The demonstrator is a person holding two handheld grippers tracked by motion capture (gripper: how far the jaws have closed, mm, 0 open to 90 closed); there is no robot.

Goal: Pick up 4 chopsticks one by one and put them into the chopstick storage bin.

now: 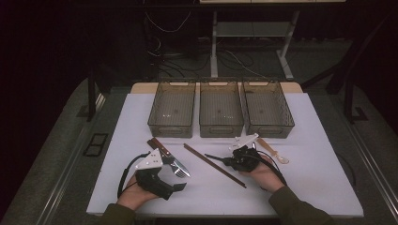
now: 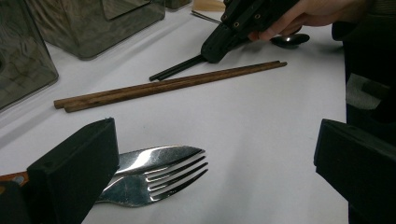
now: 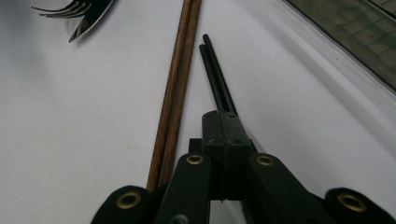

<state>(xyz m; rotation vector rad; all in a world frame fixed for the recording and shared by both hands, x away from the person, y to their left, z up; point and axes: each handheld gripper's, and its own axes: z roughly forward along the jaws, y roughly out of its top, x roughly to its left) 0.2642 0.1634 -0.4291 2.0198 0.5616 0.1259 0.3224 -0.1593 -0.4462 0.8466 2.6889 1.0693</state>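
Right gripper pinching black chopsticks, tips jutting ahead, brown chopsticks alongside

A: Which containers are shown at the far side of the white table?
B: Three clear bins, set side by side.
A: And nearer?
B: Brown chopsticks, fork, knife, spoon.

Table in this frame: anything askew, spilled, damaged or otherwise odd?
Nothing stands out. The three bins sit upright in a row, apparently empty. The wooden chopsticks lie paired on the table, the knife and fork overlap beside the open left tongs, and the right tongs are shut on black chopsticks. No spill or damage.
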